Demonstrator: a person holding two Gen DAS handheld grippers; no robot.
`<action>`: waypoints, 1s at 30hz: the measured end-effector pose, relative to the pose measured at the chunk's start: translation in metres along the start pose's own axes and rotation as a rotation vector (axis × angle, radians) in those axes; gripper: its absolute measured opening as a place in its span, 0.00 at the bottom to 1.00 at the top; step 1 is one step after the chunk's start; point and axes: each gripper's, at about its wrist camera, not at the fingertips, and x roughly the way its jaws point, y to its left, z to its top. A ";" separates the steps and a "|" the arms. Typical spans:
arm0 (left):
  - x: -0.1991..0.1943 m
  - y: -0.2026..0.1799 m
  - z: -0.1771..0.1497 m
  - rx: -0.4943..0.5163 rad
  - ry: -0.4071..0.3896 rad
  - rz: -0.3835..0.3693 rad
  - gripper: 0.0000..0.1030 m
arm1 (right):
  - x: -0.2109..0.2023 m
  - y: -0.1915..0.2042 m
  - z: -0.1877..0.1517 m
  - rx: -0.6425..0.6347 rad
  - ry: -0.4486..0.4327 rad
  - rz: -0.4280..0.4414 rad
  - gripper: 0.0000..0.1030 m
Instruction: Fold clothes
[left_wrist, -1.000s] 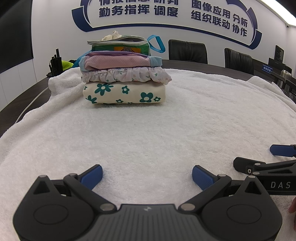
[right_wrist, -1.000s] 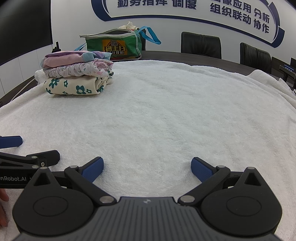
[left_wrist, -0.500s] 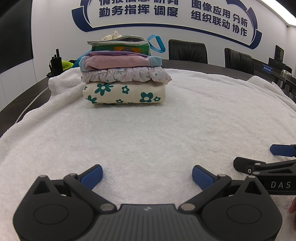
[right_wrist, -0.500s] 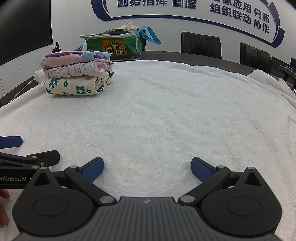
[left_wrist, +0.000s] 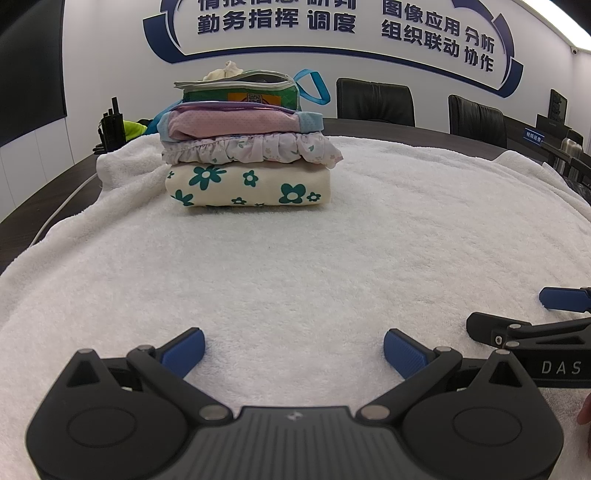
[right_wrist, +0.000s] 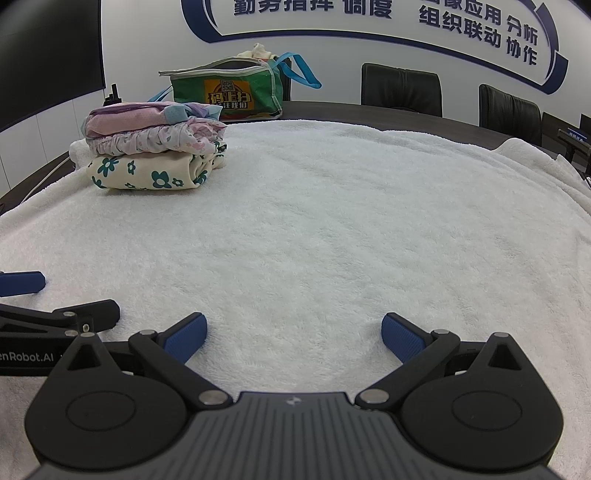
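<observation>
Resting on the towel (left_wrist: 295, 258) at the frame's bottom, my left gripper (left_wrist: 293, 349) and right gripper (right_wrist: 293, 338) gape wide, empty. Three folded clothes (left_wrist: 247, 166) sit stacked upper left; the bag (right_wrist: 236, 92) behind probably holds more.

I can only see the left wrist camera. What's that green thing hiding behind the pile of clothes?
Observer: It's a green bag with an orange label on its front.
Operator: Is it sitting on the white towel too?
Observer: It doesn't look like it. It seems to stand on the dark table, just past the far edge of the towel.
Operator: I only see a bit of the other gripper. Is it holding anything?
Observer: No. The right gripper has its jaws wide apart, with only bare towel between them.
</observation>
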 end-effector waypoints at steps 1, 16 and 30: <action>0.000 0.000 0.000 0.000 0.000 0.000 1.00 | 0.000 0.000 0.000 0.000 0.000 0.000 0.99; 0.001 0.000 0.000 0.002 0.001 -0.002 1.00 | 0.000 0.000 0.000 0.001 0.000 0.000 1.00; 0.006 -0.002 0.003 0.010 0.004 -0.005 1.00 | 0.001 0.000 0.001 0.006 0.000 -0.005 1.00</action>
